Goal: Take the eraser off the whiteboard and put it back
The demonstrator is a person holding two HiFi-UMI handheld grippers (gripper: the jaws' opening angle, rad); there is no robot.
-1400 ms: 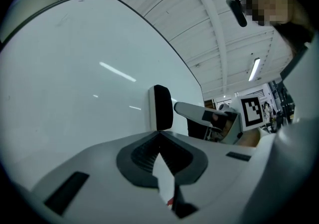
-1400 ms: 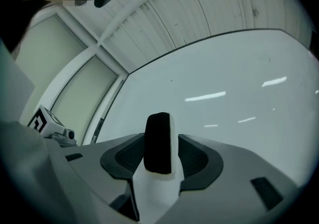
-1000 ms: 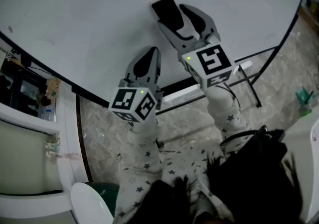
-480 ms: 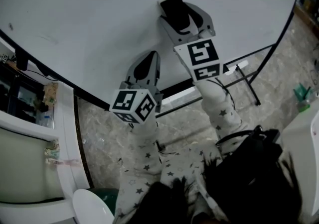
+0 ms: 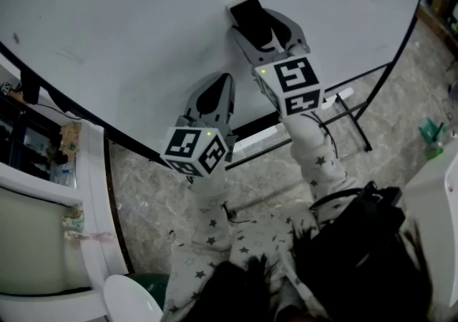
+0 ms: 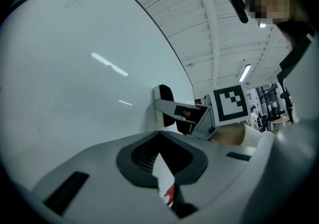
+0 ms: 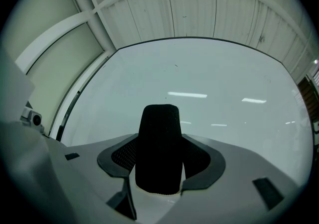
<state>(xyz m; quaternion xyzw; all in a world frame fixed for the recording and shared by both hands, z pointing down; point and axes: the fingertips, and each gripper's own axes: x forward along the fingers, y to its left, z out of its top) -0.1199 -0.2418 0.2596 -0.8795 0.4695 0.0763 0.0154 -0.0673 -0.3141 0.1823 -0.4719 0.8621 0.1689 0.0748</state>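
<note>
Under you is a grey marbled floor [image 5: 154, 192], and in front of you stands a large white whiteboard with a thin black frame [image 5: 129, 20]. Nearest to you are your two arms in white sleeves with small dark stars [image 5: 207, 220].

Your left gripper [image 5: 219, 81], with its black-and-white marker cube, is the nearer of the two. It hangs just before the lower part of the board. Its jaws are closed together and nothing is between them.

Your right gripper [image 5: 259, 25] reaches farther, up to the face of the board. Its jaws stand wide, one on each side of the black felt eraser with a white backing [image 5: 247, 11]. The dark pads press on the two sides of the eraser, so the jaws grip it. In the left gripper view the white side of the eraser lies against the whiteboard and the black side looks away from it.

Behind the right gripper, under the edge of the board, a black metal stand leg [image 5: 356, 124] goes down to the floor. A white bar lies just beside it.
</note>
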